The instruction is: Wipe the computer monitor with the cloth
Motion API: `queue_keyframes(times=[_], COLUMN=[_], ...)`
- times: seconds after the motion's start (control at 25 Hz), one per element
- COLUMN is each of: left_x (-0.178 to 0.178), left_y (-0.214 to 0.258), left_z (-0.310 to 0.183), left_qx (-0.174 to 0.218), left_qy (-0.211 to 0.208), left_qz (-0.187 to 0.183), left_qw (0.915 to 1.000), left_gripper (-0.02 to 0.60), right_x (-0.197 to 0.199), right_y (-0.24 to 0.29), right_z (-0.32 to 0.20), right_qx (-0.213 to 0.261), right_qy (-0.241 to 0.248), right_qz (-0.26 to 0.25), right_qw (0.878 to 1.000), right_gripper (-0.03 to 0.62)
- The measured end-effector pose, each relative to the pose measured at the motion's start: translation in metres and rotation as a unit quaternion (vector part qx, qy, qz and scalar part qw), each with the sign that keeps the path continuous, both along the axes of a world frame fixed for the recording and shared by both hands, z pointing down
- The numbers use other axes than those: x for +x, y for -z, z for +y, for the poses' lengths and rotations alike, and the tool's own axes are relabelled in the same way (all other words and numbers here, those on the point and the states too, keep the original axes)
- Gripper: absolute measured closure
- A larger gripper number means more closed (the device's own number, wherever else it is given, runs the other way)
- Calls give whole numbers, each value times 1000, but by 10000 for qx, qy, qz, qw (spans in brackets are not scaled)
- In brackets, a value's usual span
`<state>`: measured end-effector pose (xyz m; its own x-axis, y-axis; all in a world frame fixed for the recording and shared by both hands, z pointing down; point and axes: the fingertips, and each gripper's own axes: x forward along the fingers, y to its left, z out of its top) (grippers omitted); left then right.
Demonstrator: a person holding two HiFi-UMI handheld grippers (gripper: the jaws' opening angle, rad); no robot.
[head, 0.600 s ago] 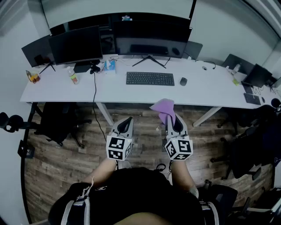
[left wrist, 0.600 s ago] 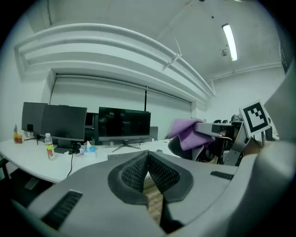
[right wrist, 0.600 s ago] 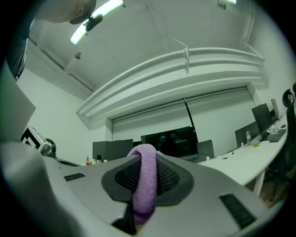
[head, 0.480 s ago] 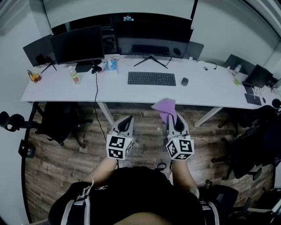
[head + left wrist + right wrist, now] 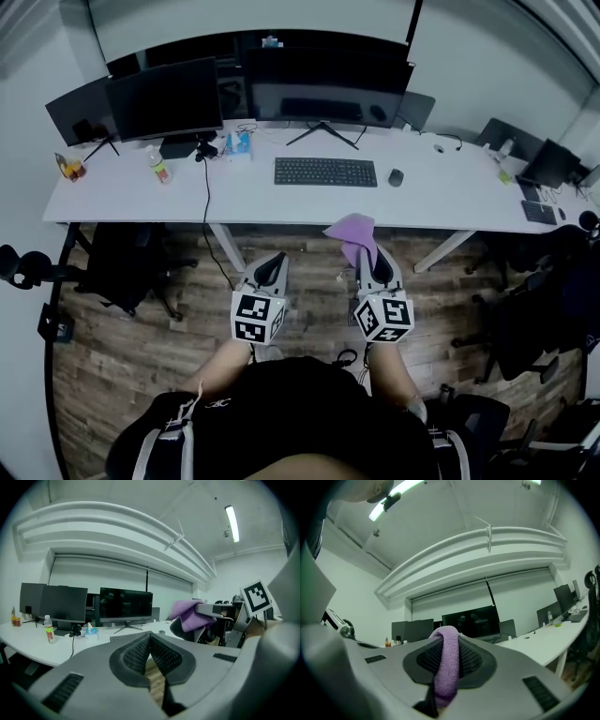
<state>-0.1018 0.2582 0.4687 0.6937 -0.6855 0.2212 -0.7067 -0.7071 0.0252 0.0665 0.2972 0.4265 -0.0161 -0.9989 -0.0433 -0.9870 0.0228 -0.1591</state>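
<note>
Right gripper [image 5: 447, 657]: jaws clamped on a purple cloth [image 5: 446, 665]. A thick fold runs up between the pads and over the tips. From the head view the rest of the cloth bunches loosely ahead of the jaw tips.

Left gripper [image 5: 150, 640]: jaws closed, tips meeting, nothing between them. Only a thin sliver of wooden floor [image 5: 141, 328] shows through lower down, behind the pads.

Both grippers are held side by side in front of the person's body, over the floor, short of the front edge of the white surface [image 5: 450, 192]. The left gripper view shows the cloth and the right gripper off to its right.

Cloth position: in the air, clear of the surface, well apart from the monitor [image 5: 323, 80].

On the surface:
- The monitor is a wide dark screen standing at the back, centre.
- A black keyboard [image 5: 324, 171] lies in front of the monitor, with a mouse [image 5: 395, 175] just beside its right end.
- A second, smaller screen [image 5: 164, 94] stands to the left.
- A clear bottle [image 5: 157, 164] stands upright near that screen's foot.

A dark office chair [image 5: 122, 262] is tucked under the left end of the surface. More dark chairs [image 5: 544, 309] stand at the right
</note>
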Motion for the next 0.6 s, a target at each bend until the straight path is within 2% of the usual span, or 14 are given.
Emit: queue_keyframes(times=[0.2,0.36,0.6], left_x=[-13,-20,-41], left_y=[-8,-8,-9], left_z=[-18,-37,-70], left_qx=[-113,-55,-42], left_qy=[-28,-150,-247], left_qz=[5,47,102], left_qw=[9999,9999,9996], left_gripper=[568,568,568], right_x=[-21,-33,-62], right_y=[-2,-10,-5], right_z=[-19,-40,-65], right_qx=[-141,-337,-177], right_qy=[57,22,12], right_qz=[174,244,249], right_qw=[9997,9991,9995], right_gripper=[519,519,519])
